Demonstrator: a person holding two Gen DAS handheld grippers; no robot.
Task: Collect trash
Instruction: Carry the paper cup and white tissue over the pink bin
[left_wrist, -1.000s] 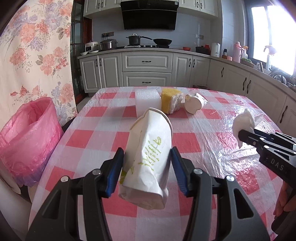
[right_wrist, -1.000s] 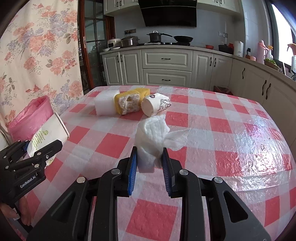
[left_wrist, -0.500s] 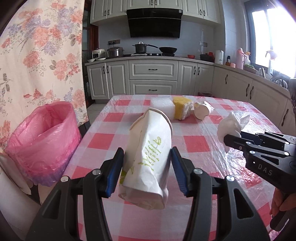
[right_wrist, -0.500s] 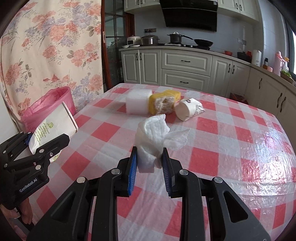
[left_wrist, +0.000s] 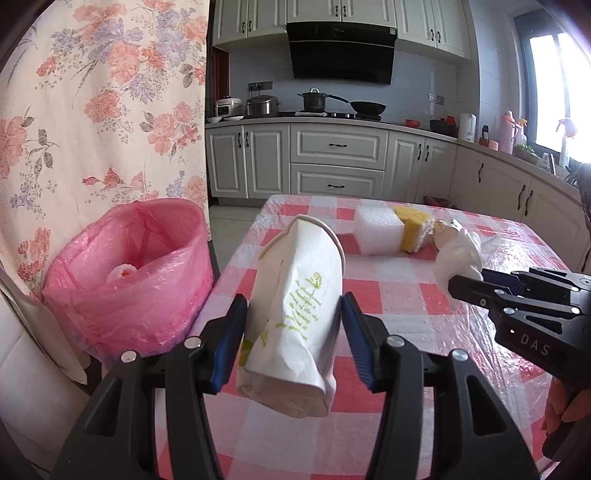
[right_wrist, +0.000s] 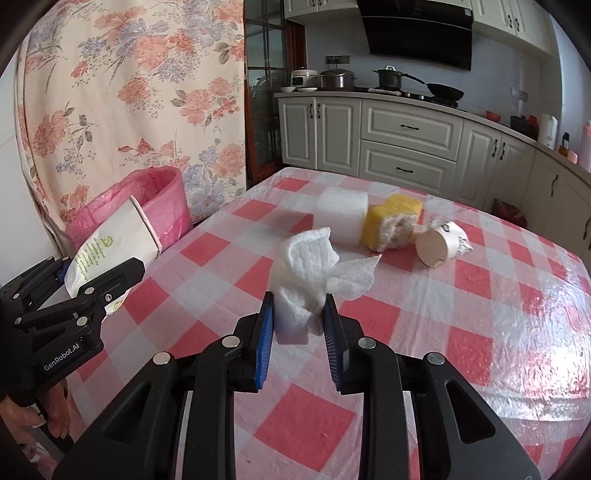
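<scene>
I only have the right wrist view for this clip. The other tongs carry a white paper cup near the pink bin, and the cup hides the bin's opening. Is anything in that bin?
Observer: Yes. The left wrist view looks down into the pink-lined bin. A pale crumpled item with a red spot lies at the bottom.
Operator: Is the cup gripped on both sides?
Observer: Yes. The left tongs have a blue pad against each side of the crushed paper cup and hold it off the table.
Operator: Is it over the bin?
Observer: Not yet. In that view the bin's opening sits left of the cup.
</scene>
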